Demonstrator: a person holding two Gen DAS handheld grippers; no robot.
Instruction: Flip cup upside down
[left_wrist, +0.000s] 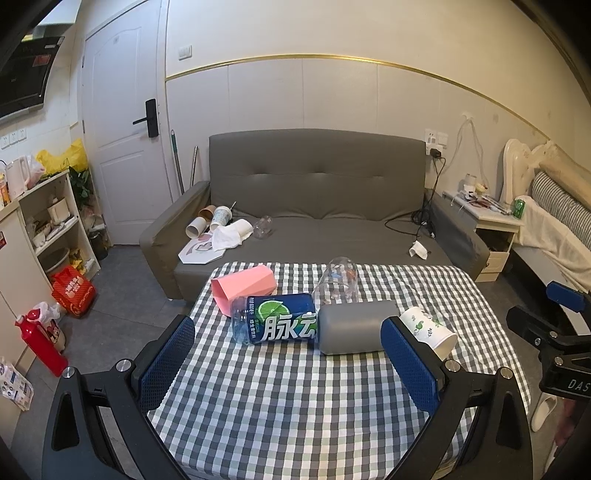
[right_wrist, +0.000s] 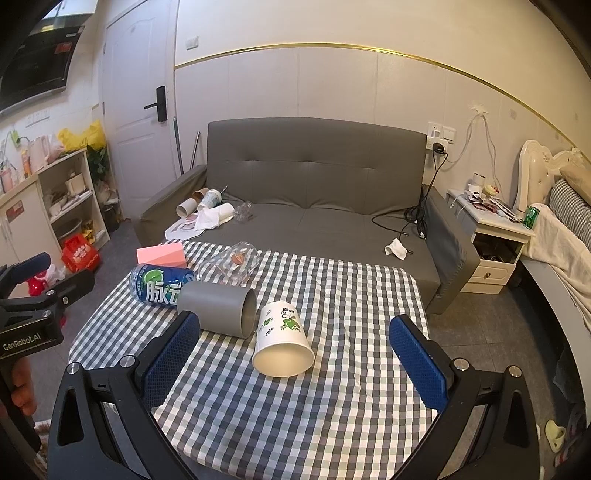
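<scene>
A white paper cup with green leaf print lies on its side on the checked table, mouth towards me; it also shows in the left wrist view. A grey cup lies on its side beside it, also in the left wrist view. A clear glass cup lies tipped behind, also in the left wrist view. My right gripper is open, its jaws standing either side of the paper cup, a little short of it. My left gripper is open and empty in front of the bottle and grey cup.
A blue drink bottle and a pink box lie on the table. A grey sofa with cups and paper stands behind. A shelf is at left, a nightstand and bed at right.
</scene>
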